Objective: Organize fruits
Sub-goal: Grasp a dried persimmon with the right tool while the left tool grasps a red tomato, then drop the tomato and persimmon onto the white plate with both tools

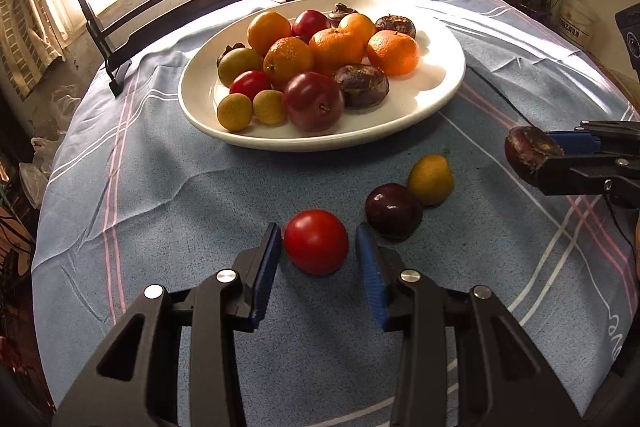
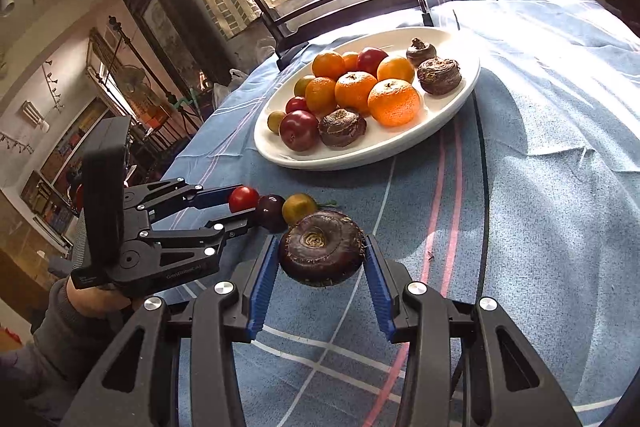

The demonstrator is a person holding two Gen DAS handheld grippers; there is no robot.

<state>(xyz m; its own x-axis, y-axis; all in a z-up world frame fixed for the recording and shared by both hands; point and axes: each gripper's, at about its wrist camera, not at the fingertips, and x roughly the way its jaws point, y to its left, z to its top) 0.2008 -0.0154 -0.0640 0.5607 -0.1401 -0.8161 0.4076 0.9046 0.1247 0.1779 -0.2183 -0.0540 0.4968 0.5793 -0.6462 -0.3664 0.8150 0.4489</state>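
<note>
The left gripper [image 1: 318, 251] sits open around a red tomato [image 1: 316, 247] on the blue tablecloth [image 1: 160, 207]. The right gripper [image 2: 322, 259] clamps a dark water chestnut [image 2: 322, 253] above the cloth, near the white fruit plate [image 2: 400, 143].

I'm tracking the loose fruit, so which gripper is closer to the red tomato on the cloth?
Left. The left gripper brackets the red tomato, jaws open. The right gripper holds a water chestnut off to its right.
</note>
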